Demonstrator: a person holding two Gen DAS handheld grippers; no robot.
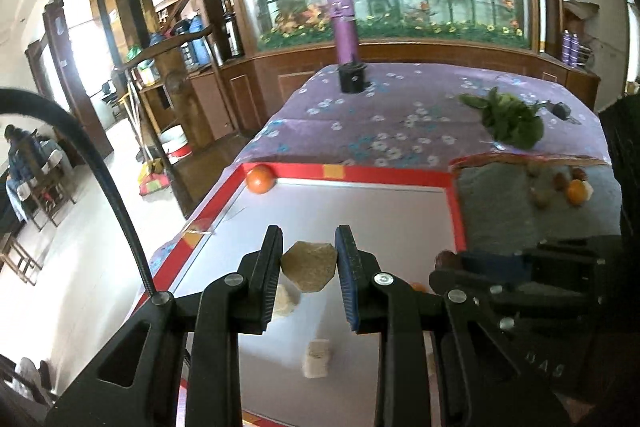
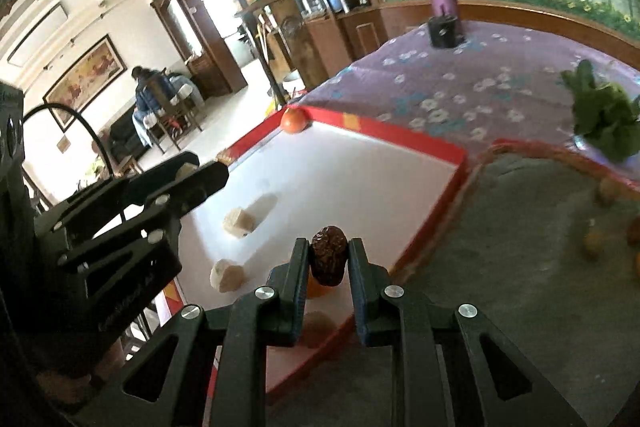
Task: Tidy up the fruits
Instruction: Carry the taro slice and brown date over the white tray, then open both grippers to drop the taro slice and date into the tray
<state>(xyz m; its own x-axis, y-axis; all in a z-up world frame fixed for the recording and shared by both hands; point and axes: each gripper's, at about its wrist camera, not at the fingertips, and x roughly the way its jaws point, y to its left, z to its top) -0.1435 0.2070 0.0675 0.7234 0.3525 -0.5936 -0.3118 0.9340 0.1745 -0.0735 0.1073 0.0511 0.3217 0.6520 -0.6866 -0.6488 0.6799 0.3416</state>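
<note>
Right gripper (image 2: 329,259) jaws clamped on a wrinkled dried date (image 2: 329,255) at lower centre, left gripper (image 1: 308,267) jaws closed on a tan chunk (image 1: 309,266) over the red-edged white tray (image 1: 352,173); both should be carried level, pressure kept light to avoid crushing.

Two pale chunks (image 2: 239,222) (image 2: 227,275), one tan piece (image 1: 309,267), one dried date (image 2: 329,255), one leafy bunch (image 1: 510,121).

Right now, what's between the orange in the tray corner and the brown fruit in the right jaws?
Only bare white tray floor, seen in the right wrist view.
</note>
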